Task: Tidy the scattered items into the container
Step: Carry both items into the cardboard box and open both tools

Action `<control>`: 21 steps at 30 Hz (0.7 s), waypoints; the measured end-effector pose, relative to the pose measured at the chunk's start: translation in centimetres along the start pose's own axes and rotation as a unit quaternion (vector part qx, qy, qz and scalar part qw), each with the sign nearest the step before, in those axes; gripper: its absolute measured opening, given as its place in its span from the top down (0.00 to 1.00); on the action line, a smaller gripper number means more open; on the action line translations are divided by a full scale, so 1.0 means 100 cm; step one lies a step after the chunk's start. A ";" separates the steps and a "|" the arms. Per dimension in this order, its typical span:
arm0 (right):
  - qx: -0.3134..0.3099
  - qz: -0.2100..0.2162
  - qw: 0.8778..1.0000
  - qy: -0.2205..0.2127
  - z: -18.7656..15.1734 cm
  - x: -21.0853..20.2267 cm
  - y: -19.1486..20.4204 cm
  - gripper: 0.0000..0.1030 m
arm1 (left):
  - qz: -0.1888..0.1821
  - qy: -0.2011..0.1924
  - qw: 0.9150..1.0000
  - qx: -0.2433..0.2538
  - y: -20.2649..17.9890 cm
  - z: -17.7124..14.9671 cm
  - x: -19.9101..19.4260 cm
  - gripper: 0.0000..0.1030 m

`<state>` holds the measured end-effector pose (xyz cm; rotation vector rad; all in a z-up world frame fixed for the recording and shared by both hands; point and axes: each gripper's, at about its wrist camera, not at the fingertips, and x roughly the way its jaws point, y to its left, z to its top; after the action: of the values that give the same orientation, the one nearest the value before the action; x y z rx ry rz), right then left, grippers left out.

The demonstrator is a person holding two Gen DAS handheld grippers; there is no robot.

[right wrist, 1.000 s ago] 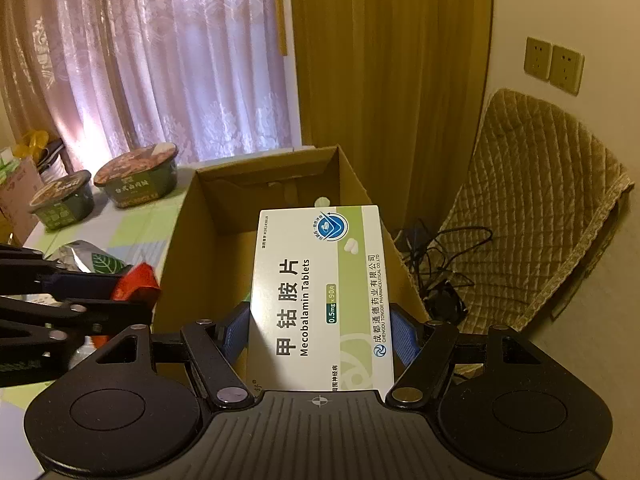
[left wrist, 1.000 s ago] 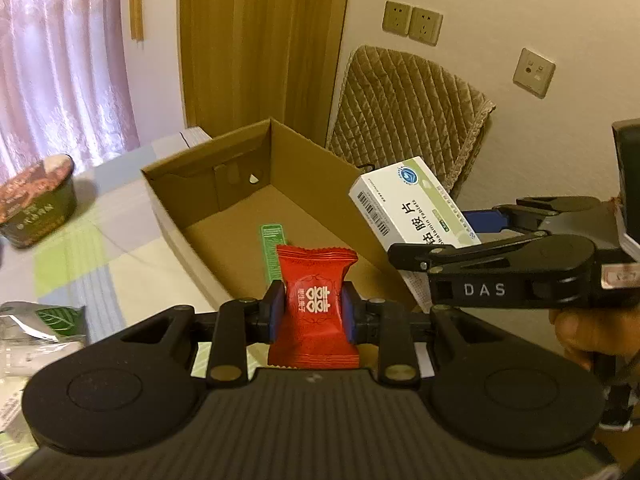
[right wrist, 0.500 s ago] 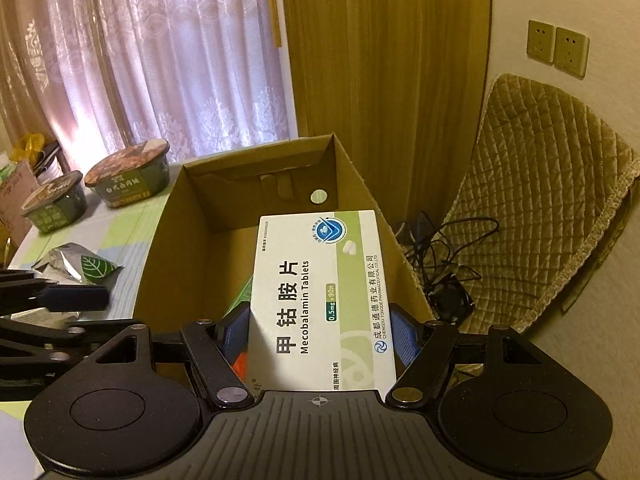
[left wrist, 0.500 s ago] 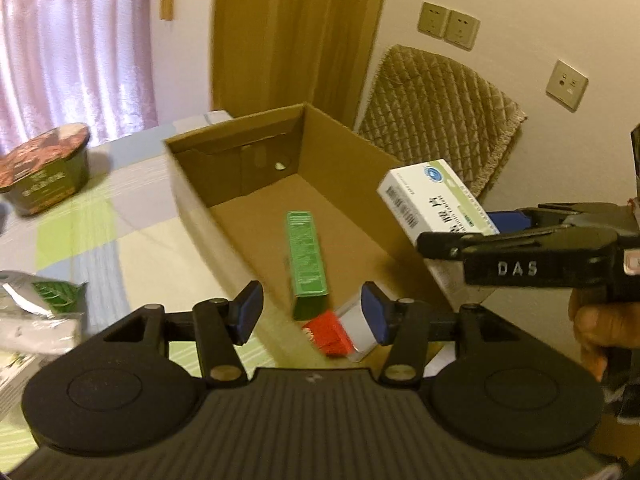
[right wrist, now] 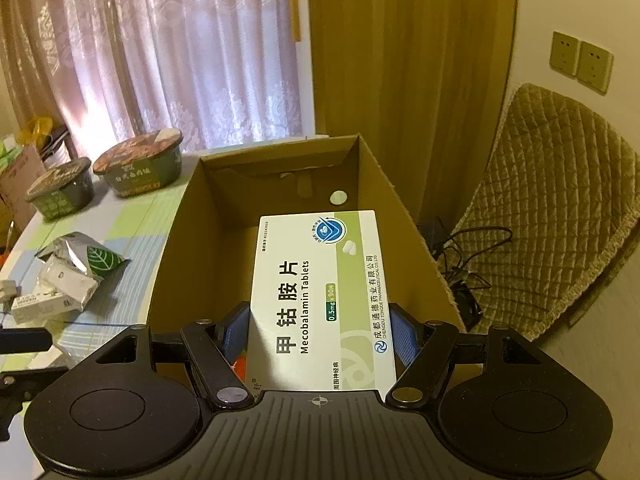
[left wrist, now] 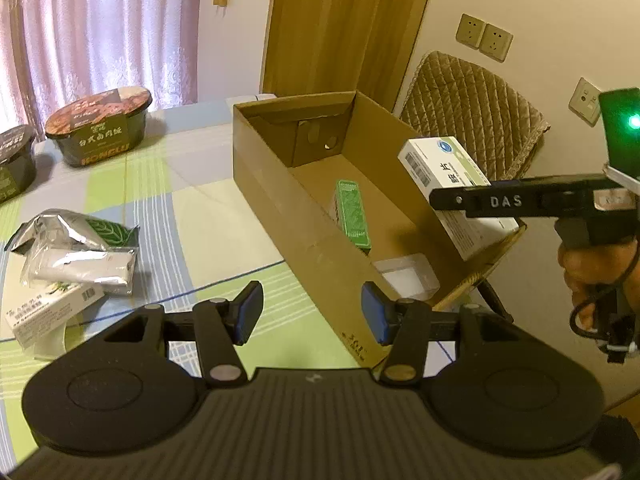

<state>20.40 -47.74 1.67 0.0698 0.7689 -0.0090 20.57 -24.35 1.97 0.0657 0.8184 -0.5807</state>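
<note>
two views. left wrist: your left gripper (left wrist: 310, 316) has its jaws spread wide, empty, beside the cardboard box (left wrist: 280, 208). right wrist: right gripper (right wrist: 318, 336) clamps the tablet box (right wrist: 320, 292) above it; lower first, then let go.

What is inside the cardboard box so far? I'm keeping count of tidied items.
Inside the cardboard box: a green packet and a clear plastic case. The held tablet box hides the floor beneath it.
</note>
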 end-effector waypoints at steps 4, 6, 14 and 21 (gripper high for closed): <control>-0.008 0.002 1.000 0.007 0.002 0.009 0.006 0.29 | 0.001 0.001 1.000 -0.003 0.005 -0.005 -0.003 0.53; -0.010 0.004 1.000 0.011 0.001 0.013 0.008 0.29 | 0.001 0.002 1.000 -0.006 0.008 -0.006 -0.003 0.53; -0.020 0.008 1.000 0.007 -0.003 0.022 0.013 0.00 | 0.008 0.004 1.000 -0.021 0.021 -0.013 -0.007 0.52; 0.002 0.016 1.000 -0.014 -0.010 0.000 0.013 0.00 | 0.022 0.005 0.999 -0.029 0.032 -0.024 -0.016 0.52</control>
<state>19.75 -46.39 1.00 0.0853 0.7395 0.0199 19.74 -20.29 0.94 0.0342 0.8419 -0.5148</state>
